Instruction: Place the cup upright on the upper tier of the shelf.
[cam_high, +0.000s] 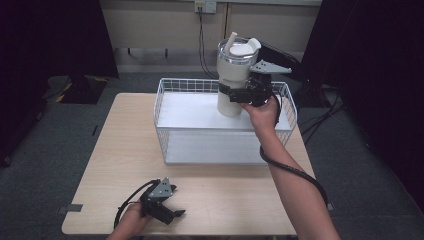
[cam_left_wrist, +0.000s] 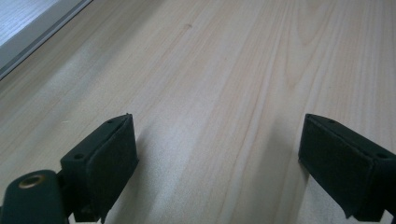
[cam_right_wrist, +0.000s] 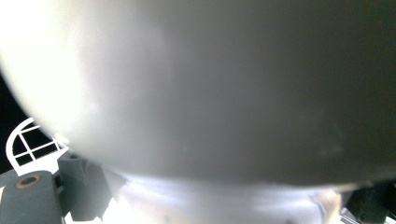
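Above one basket (cam_high: 165, 120): one tumbler (cam_high: 231, 85), right tongs (cam_high: 232, 93) clamped.

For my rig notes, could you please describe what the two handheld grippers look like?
Both are black. The left gripper and right gripper each carry a grey three-cornered plate and trail a black cable. The left one's fingers are blocky, with flat dark pads and small screw holes. No sleeves show on the forearms.

One white tumbler (cam_high: 233, 75), one wire basket (cam_high: 165, 107), one table (cam_high: 125, 150), two grippers: left (cam_high: 172, 212), right (cam_high: 231, 95).
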